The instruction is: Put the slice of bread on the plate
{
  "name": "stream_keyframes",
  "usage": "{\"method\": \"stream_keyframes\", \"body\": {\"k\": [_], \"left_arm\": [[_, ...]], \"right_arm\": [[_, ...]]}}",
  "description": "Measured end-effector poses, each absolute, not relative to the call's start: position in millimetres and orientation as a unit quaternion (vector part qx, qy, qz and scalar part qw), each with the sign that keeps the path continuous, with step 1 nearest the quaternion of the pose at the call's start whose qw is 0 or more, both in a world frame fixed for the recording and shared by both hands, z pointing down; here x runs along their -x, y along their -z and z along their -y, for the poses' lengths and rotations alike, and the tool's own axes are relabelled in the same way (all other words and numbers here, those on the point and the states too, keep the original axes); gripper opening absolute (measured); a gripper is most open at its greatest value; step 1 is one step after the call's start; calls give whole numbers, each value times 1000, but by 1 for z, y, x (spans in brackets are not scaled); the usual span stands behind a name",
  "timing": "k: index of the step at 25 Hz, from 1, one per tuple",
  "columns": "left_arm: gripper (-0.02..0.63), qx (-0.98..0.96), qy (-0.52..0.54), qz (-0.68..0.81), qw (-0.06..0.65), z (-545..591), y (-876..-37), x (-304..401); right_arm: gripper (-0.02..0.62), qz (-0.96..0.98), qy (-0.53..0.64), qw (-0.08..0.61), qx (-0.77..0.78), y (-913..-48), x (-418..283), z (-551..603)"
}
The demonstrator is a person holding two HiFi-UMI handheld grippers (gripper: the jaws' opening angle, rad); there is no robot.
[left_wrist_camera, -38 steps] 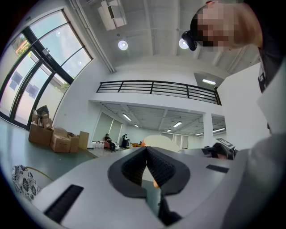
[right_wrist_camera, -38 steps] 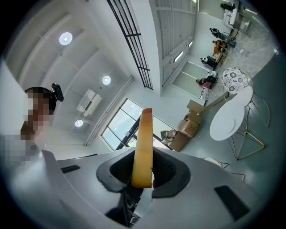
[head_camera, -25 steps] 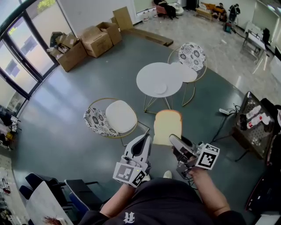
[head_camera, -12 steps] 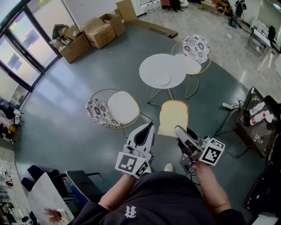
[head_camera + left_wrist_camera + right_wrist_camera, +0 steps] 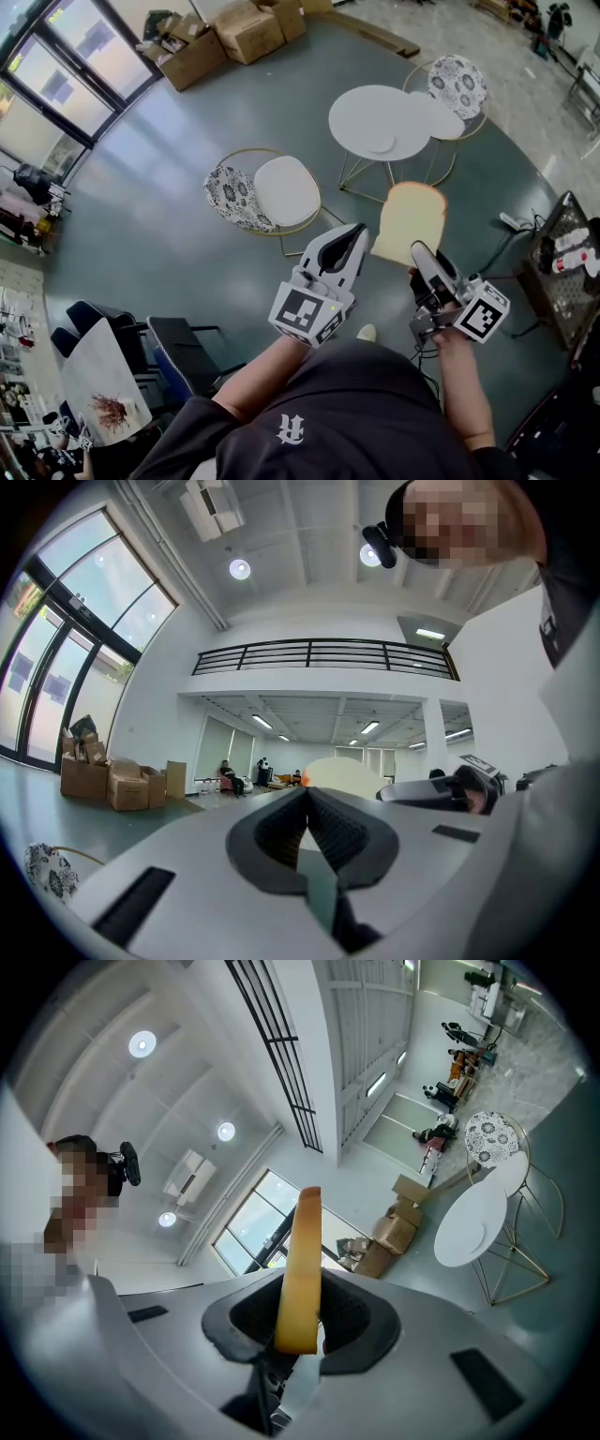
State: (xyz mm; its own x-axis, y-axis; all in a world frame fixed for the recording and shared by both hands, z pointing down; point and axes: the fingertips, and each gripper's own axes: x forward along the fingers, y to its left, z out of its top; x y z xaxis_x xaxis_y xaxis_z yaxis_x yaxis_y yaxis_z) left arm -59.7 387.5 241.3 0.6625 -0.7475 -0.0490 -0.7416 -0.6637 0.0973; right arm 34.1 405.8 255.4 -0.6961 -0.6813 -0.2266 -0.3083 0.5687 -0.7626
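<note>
Since a second ago the right hand-held gripper and the left hand-held gripper have drifted to the right in the head view. The slice of bread has gone with them and now shows just below the wire legs of the round white worktop. The right one is clamped on the bread's near edge. The slice sticks out ahead of the jaws, broad face up toward the head camera (edge-on in the right gripper view). The left one is just beside it, jaws pressed together with nothing between. The plate lies on the worktop near its front edge, apart from the bread, which hangs over the grey floor.
</note>
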Motion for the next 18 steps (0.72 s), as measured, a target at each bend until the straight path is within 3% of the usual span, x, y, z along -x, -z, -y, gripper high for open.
{"method": "stream_keyframes", "body": {"k": [18], "left_arm": [[6,-906,38,419,52,-359,-256,54]], "right_arm": [[92,-830,394,256,299,-286,-46,-376]]}}
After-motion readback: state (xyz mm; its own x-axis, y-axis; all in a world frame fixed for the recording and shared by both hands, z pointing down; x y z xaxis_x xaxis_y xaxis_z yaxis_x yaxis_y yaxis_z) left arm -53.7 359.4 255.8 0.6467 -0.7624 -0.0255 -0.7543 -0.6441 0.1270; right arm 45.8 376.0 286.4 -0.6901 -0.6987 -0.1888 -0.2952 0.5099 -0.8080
